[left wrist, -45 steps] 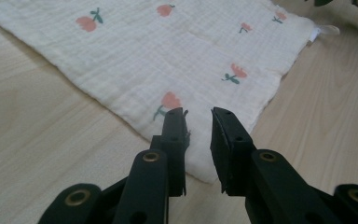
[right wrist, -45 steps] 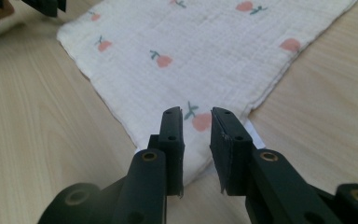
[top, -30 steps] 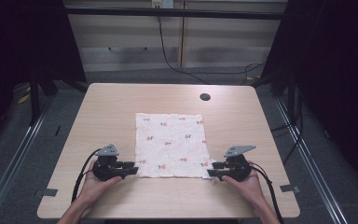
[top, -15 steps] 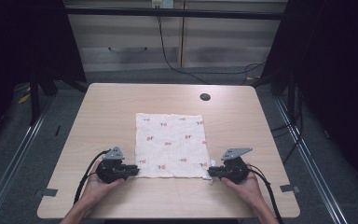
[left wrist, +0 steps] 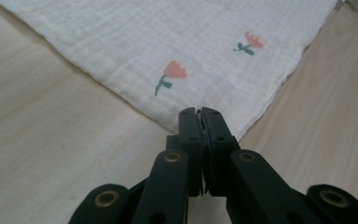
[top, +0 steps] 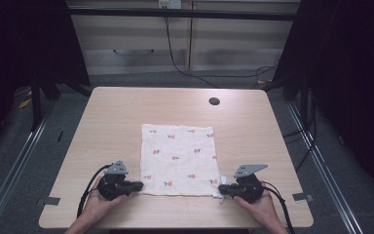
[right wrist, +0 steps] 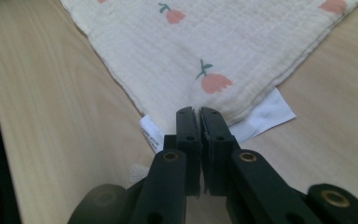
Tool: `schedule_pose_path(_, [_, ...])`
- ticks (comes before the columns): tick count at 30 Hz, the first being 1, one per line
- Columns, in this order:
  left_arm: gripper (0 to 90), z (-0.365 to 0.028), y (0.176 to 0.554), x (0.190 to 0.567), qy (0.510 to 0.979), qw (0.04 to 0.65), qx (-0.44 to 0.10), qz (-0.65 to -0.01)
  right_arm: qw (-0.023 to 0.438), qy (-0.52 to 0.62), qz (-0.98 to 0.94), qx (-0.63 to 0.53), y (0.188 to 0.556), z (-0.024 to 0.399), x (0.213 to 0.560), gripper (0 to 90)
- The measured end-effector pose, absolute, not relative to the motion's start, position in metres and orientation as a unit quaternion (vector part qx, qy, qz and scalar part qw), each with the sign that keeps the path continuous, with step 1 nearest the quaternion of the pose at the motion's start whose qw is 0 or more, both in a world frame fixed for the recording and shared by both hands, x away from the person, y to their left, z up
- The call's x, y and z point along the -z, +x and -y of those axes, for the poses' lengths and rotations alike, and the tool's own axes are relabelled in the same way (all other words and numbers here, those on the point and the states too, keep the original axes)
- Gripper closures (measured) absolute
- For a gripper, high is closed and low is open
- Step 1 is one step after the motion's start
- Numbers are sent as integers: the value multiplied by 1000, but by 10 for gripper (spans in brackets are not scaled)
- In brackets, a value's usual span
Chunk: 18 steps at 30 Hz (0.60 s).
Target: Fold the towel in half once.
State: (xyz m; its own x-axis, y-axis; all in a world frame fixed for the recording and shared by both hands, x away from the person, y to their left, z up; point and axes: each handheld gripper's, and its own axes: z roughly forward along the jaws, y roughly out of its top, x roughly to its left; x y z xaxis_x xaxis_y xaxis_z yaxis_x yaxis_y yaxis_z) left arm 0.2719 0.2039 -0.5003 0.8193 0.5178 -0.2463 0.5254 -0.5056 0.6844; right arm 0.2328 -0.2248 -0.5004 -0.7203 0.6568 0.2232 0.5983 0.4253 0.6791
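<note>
A white cloth (top: 177, 158) printed with small red flowers lies flat in the middle of the wooden table (top: 126, 112). My left gripper (top: 139, 185) is at its near left corner and my right gripper (top: 221, 190) at its near right corner. In the left gripper view the cloth (left wrist: 168, 42) runs to a corner that ends between the jaws of the left gripper (left wrist: 200, 112). They have just been closing and now press together on it. In the right gripper view the right gripper (right wrist: 198, 111) has likewise just closed on the cloth (right wrist: 214, 42) corner, beside a white label (right wrist: 270, 114).
A round cable hole (top: 214, 101) sits in the tabletop behind the cloth at the right. Bare wood surrounds the cloth on all sides. A second small label (right wrist: 151, 133) sticks out at the near right corner. Dark floor and metal rails flank the table.
Both grippers have slid inward a little to the cloth's near corners, and both pairs of jaws have closed. The cloth itself lies as before.
</note>
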Motion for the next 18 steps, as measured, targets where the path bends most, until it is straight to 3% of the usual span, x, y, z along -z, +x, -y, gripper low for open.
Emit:
schedule_pose_path(10, [866, -208, 248, 498, 874, 392, 37, -284, 15, 367, -846, -387, 202, 228, 499, 823])
schedule_pose_path(12, [827, -209, 248, 498, 873, 395, 39, -283, 15, 363, -846, -390, 202, 227, 498, 776])
schedule_pose_path(13, [763, -210, 247, 498, 871, 396, 37, -287, 19, 363, -839, -406, 204, 228, 492, 723])
schedule_pose_path(18, [679, -214, 255, 488, 854, 427, 30, -296, 37, 357, -830, -427, 222, 232, 474, 716])
